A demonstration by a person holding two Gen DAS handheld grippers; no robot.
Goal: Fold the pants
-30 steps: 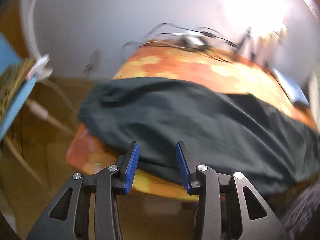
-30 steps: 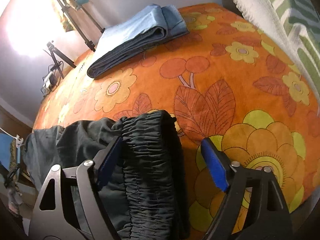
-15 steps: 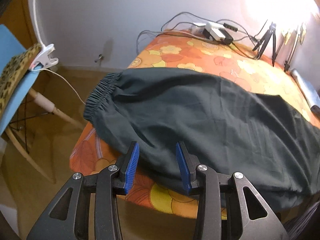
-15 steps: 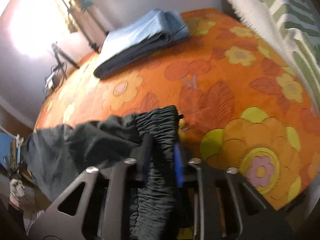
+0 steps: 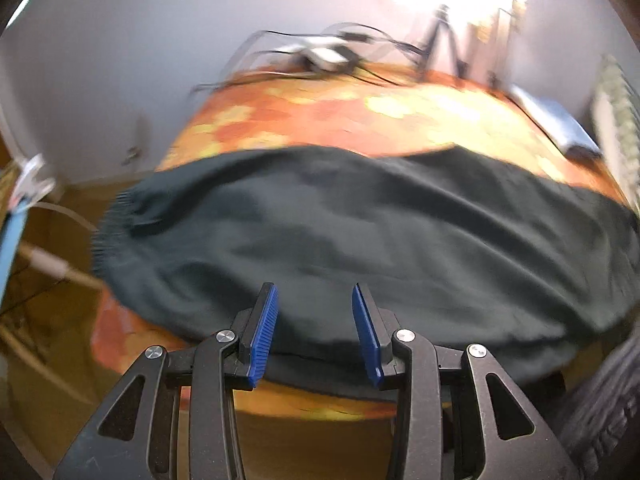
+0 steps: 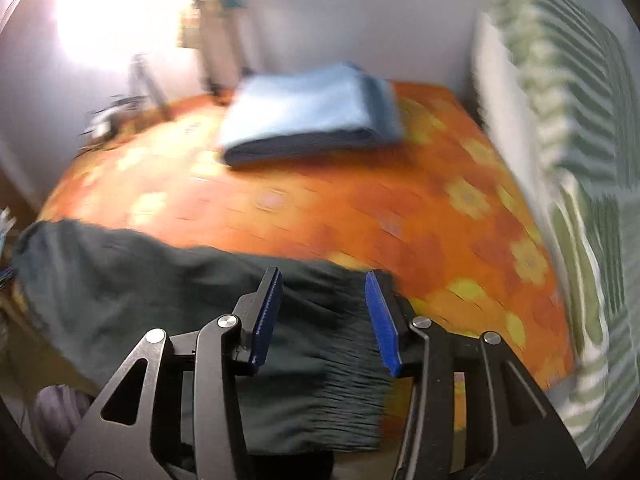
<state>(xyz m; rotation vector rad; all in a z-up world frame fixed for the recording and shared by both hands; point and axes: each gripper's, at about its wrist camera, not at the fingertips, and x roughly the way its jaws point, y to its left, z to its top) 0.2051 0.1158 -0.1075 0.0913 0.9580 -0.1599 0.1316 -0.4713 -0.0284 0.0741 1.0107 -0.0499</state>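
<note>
Item 1: dark green pants (image 5: 360, 240), spread lengthwise along near edge of table, near hem slightly over the edge. Elastic cuff end at far left in left wrist view; ribbed waistband (image 6: 356, 364) at right end, hanging off near edge in right wrist view. Fabric lies flat w/ soft wrinkles. Both views blurred, so fine detail is lost.

Item 2: left gripper (image 5: 314, 328), black frame, blue ribbed pads. Fingers at a narrow-to-medium gap, nothing pinched. Sits above near edge of the pants, approx mid-length; pads clear of the cloth as far as can be seen.

Item 3: right gripper (image 6: 322, 316), same build. Jaws opening at this moment; waistband area shows behind the gap but pads aren't pressing on it. Positioned over waistband end, pointing down at it.

Item 4: tablecloth (image 6: 360, 208), orange w/ yellow & red flower print, covers whole table.

Item 5: folded blue jeans (image 6: 312, 116), far side of table, well apart from the pants.

Item 6: white power strip w/ cables (image 5: 328, 54), far left corner of table, tangled black leads around it.

Item 7: tripod (image 5: 440, 36), far edge, next to bright light glare on wall.

Item 8: green-and-white striped cloth (image 6: 568, 140), right side, beside table edge.
</note>
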